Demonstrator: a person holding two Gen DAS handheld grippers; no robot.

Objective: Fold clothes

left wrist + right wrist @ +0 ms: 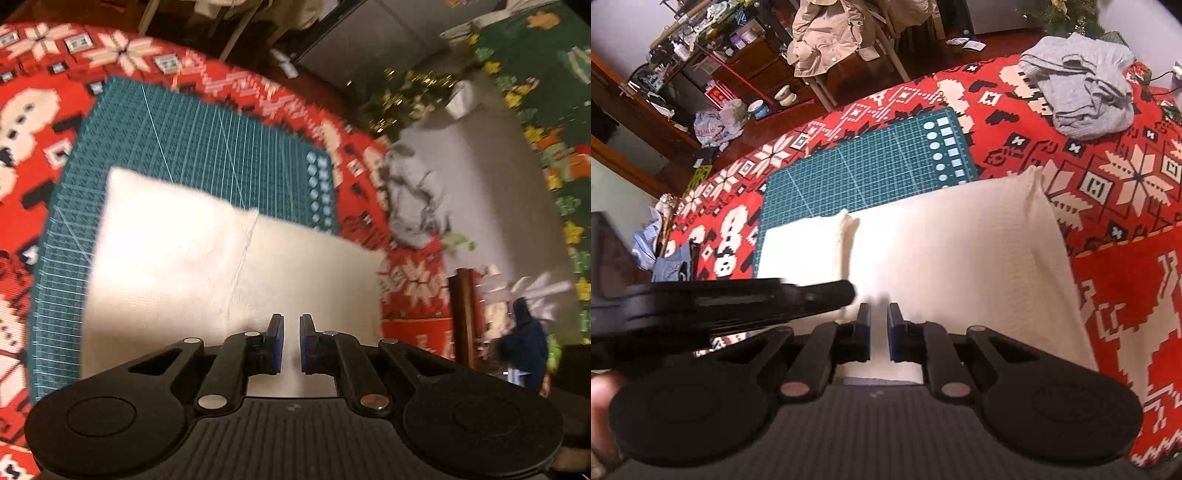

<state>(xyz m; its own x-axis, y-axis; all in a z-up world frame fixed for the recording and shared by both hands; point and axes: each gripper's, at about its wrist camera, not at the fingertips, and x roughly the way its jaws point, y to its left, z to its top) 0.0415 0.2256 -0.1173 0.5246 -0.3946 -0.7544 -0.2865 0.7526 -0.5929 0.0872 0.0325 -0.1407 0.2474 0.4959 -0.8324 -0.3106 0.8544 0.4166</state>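
Left wrist view: the white garment point(207, 258) lies flat, partly on the green cutting mat point(207, 147) — left gripper point(291, 321) above its near edge, jaws narrowly apart, apparently empty.

Right wrist view: right gripper point(878, 314) over the same garment, nearly closed, gripping nothing; a grey garment point(1082, 85) lies crumpled beyond the mat.

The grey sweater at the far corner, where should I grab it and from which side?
Pinch a raised fold on top of the grey sweater, coming down from above. It lies crumpled in a heap on the red blanket, with no flat edge showing clearly.
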